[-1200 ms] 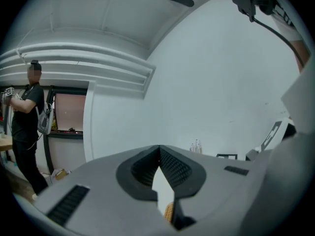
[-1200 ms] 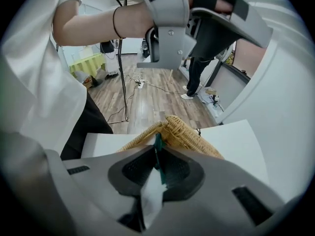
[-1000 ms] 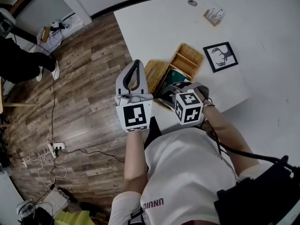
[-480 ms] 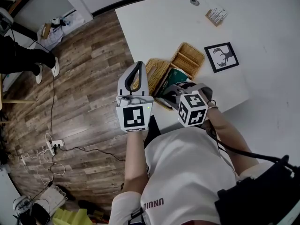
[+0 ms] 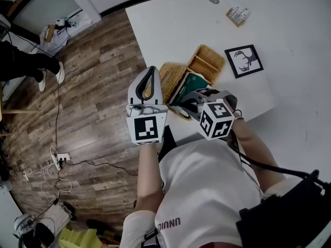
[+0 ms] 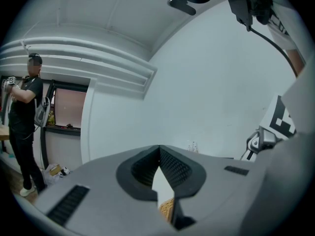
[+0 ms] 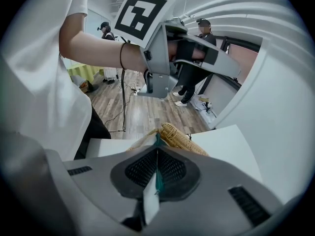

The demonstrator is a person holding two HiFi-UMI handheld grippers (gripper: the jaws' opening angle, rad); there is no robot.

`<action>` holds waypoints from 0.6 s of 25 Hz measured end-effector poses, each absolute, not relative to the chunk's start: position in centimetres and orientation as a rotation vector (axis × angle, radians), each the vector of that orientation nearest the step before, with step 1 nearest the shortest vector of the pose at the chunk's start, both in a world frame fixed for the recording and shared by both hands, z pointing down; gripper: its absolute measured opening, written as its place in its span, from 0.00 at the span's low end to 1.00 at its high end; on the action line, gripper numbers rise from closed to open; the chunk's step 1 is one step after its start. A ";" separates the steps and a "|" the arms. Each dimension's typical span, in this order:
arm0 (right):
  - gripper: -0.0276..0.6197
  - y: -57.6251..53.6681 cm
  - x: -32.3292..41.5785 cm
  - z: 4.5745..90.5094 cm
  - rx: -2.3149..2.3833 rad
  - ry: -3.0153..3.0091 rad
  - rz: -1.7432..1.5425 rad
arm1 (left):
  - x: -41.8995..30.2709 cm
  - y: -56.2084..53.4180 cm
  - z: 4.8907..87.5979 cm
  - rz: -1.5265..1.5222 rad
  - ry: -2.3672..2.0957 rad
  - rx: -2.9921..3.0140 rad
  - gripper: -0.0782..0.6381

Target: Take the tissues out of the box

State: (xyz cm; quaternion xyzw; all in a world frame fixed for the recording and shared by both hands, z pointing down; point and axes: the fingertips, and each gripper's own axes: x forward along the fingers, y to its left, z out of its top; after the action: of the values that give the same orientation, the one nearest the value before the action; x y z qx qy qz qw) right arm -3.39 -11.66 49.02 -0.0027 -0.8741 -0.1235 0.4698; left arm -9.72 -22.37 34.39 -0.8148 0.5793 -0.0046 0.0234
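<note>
Two hand-held grippers lie nearest the person; left gripper points up beside the table edge, jaws closed on nothing; right gripper is clamped on a thin green-and-white edge of the tissue box (the box lies against two wicker baskets); beyond, on the white table, a deer picture; farthest, a small card.

two wicker baskets side by side on white table, framed deer print (black and white), wood floor
</note>
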 end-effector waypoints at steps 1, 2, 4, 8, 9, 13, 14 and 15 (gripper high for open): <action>0.07 -11.6 -3.4 48.8 -0.003 -2.143 -0.305 | -9.8 -22.3 34.2 -0.005 1.794 -2.523 0.13; 0.07 -11.5 -3.4 48.6 0.002 -2.144 -0.306 | -9.9 -22.2 34.1 -0.002 1.794 -2.524 0.13; 0.07 -11.5 -3.3 48.4 0.008 -2.146 -0.304 | -9.9 -22.1 34.1 -0.001 1.797 -2.525 0.13; 0.07 -11.4 -3.1 48.2 0.015 -2.145 -0.310 | -9.8 -22.0 34.1 -0.009 1.798 -2.520 0.13; 0.07 -11.4 -3.1 48.1 0.020 -2.145 -0.312 | -9.8 -22.0 34.1 -0.015 1.796 -2.520 0.13; 0.07 -11.5 -2.9 47.6 0.035 -2.152 -0.310 | -10.0 -21.9 34.1 -0.010 1.801 -2.518 0.13; 0.07 -11.6 -2.8 47.6 0.037 -2.153 -0.313 | -10.0 -22.0 34.1 -0.003 1.804 -2.517 0.13; 0.07 -11.6 -2.8 47.5 0.039 -2.153 -0.316 | -10.0 -22.0 34.0 0.000 1.804 -2.516 0.13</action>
State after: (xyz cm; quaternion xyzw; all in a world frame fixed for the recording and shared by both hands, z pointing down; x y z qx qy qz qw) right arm -2.83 -11.63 47.46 0.0160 -0.8762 -0.1285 0.4641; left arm -9.98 -22.02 34.02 -0.8125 0.5826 0.0001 0.0226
